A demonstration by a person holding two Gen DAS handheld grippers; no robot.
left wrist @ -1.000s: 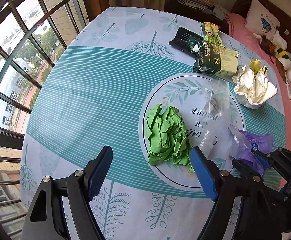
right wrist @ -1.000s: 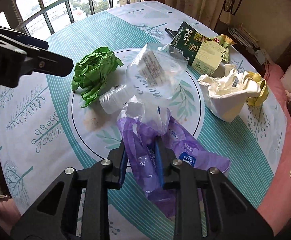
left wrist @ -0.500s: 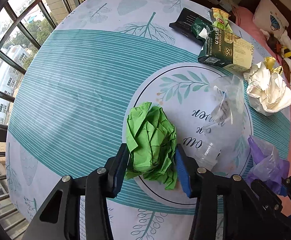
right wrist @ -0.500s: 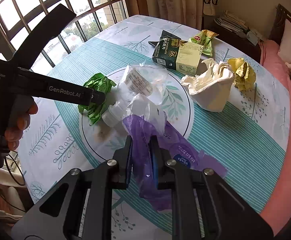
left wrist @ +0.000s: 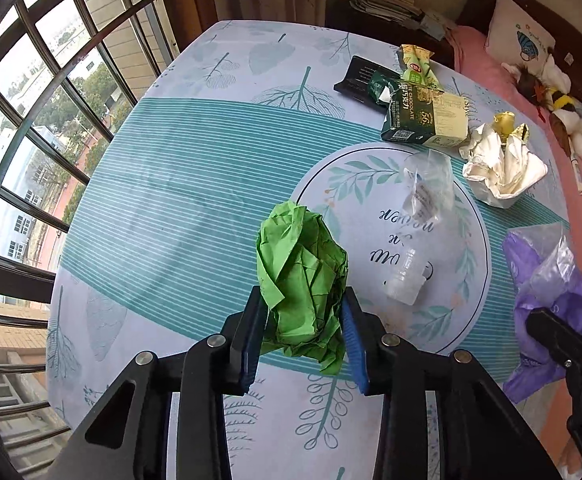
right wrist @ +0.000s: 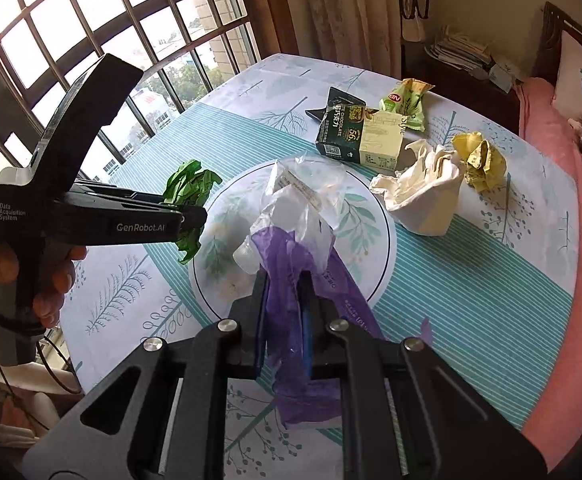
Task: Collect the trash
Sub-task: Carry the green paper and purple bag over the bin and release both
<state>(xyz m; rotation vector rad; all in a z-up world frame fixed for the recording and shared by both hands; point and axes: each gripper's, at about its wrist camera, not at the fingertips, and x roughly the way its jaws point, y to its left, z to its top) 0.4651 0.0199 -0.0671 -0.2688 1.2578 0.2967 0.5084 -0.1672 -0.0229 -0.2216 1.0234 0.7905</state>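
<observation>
While closing, left tool (left wrist: 303,340) clamps green paper (left wrist: 303,280) | right tool (right wrist: 285,320) closing on purple bag (right wrist: 303,280) mid-table

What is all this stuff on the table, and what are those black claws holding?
Crumpled paper ball: one, green, between the left claw's closing jaws.
Plastic bag: one, purple, pinched in the right claw.
Crushed bottle: one, clear, on the cloth's round print.
Chocolate box: one, dark green and cream, far side.
Snack wrapper: one, light green, behind the box.
Paper wad: one, white, right of the box.
Yellow wad: one, beside the white wad.
Table: one, teal-striped leaf cloth.
Left claw: black, blue pads.
Right claw: black.
</observation>
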